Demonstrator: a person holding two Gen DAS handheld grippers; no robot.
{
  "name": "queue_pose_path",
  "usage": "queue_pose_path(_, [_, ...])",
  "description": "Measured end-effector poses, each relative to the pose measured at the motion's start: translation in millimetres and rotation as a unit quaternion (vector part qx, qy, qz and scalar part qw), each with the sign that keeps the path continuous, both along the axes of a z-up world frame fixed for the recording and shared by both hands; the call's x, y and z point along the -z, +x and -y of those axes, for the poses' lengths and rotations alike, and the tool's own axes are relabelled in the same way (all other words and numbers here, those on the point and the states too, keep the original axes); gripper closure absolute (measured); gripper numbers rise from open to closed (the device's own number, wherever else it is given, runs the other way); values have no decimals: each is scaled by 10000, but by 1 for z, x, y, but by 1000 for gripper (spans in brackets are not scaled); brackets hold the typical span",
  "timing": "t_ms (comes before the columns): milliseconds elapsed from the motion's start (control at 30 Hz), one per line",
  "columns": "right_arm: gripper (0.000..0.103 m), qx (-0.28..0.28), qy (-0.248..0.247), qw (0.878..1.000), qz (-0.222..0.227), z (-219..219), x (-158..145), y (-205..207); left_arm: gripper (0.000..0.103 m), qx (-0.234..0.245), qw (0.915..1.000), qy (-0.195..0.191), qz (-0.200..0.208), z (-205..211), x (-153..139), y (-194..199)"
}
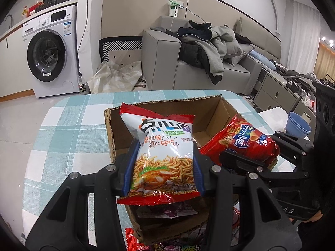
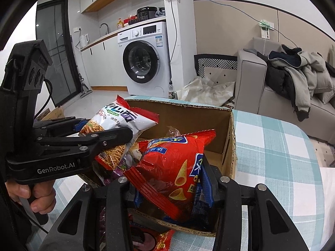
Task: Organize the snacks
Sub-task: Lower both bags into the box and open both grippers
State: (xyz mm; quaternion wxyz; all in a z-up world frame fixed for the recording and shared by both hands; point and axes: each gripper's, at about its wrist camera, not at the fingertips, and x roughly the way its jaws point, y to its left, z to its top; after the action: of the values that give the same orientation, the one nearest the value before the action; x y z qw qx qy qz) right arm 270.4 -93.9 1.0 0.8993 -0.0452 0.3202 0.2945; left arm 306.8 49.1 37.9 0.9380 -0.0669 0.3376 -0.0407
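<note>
Blue-and-white checked cloth covers the worktop, with a washing machine and a clothes-heaped grey sofa behind. An open cardboard box stands on it. Above the box, a white noodle-snack bag is clamped by the left hand-held gripper, its long axis pointing away along the fingers. Just beside it, a red cone-snack bag is gripped by the right hand-held gripper, tilted leftward.

left hand-held gripper: "GenRobot.AI" | noodle snack bag: "真的好吃!!"
</note>
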Motion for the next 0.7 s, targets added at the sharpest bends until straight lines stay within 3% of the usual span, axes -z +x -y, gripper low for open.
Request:
queue_pose_path(433, [58,-49,63,9999,-150,6,1,1,60,-2,10000,-48,-29,-1,2,1])
queue_pose_path(567, [52,-38,84,9999,-86,5,-2,-3,60,-4,10000,-41,-30,-1,2,1])
queue_pose_path(700, [34,78,135,9999,34,14,-8,-8,60,-10,10000,-48,-28,-2,2,1])
